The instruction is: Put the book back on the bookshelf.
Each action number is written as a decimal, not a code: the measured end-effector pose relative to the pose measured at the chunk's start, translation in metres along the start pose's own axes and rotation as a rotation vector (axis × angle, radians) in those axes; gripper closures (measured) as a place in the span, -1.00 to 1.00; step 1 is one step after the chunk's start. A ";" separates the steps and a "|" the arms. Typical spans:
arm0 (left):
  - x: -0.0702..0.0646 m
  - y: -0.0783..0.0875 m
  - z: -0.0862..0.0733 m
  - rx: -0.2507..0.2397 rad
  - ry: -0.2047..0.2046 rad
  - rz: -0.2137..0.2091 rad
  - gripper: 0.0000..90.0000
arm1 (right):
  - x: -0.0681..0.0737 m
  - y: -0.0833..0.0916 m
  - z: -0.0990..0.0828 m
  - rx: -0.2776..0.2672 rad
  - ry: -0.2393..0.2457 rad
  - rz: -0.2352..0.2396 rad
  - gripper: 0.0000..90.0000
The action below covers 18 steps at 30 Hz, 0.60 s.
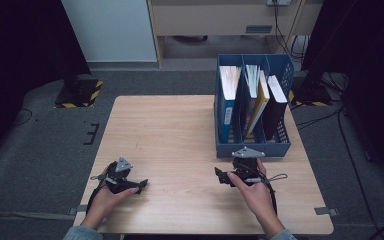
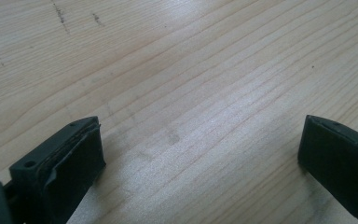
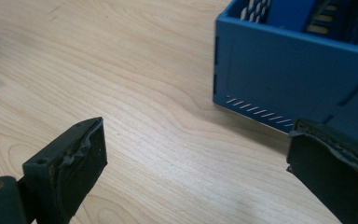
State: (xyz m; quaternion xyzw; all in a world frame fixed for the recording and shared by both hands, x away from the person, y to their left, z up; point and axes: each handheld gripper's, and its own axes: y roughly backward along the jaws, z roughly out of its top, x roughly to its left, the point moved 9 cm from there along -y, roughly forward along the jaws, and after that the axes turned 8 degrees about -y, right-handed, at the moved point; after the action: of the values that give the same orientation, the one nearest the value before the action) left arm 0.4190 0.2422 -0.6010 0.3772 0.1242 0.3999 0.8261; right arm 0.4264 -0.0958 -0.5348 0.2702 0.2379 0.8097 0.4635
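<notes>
Nearest the camera in the high view: two forearms reaching in over the near edge of a pale wooden table [image 1: 180, 130], a hand-held gripper in each hand. Left gripper [image 1: 141, 185] low on the near-left of the tabletop, jaws spread wide over bare wood, nothing between them, nothing within reach. Right gripper [image 1: 220, 176] near the middle-right, jaws likewise wide apart and empty, just short of the front wall of a blue file rack [image 1: 252, 149]. Seen from the right gripper view, the rack's blue front panel [image 3: 289, 70] close ahead and to the right, apart from the jaws, not touched.

Farther back, inside the rack's three upright compartments: a blue binder [image 1: 227, 102] in the left one, a yellow-spined book [image 1: 258, 102] with other volumes in the middle, a black binder [image 1: 276, 102] in the right. All upright or slightly leaning, none pulled out. Beyond the table, grey floor, cables and dark curtains.

Judged from this: work barely begun, nothing gripped, nothing laid out on the table; the approach to the rack and every grasp still to come.
</notes>
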 end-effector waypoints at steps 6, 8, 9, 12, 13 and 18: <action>-0.002 -0.001 0.001 0.000 -0.003 -0.002 -1.00 | 0.016 -0.012 -0.007 0.023 0.036 0.015 -0.88; -0.002 -0.001 0.002 0.002 -0.004 -0.003 -1.00 | 0.023 -0.018 -0.010 0.032 0.049 0.019 -0.88; -0.003 -0.001 0.002 0.002 -0.005 -0.004 -1.00 | 0.026 -0.020 -0.011 0.040 0.051 0.025 -0.88; -0.003 -0.001 0.002 0.001 -0.006 -0.005 -1.00 | 0.037 -0.030 -0.016 0.051 0.080 0.033 -0.88; -0.003 -0.002 0.002 0.001 -0.006 -0.006 -1.00 | 0.040 -0.033 -0.017 0.049 0.091 0.030 -0.87; -0.004 -0.002 0.002 -0.002 -0.008 -0.009 -1.00 | 0.053 -0.050 -0.023 0.073 0.109 0.037 -0.87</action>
State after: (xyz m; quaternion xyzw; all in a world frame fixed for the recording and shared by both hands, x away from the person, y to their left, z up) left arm 0.4184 0.2372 -0.6011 0.3776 0.1220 0.3948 0.8287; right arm 0.4198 -0.0291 -0.5716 0.2469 0.2871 0.8223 0.4249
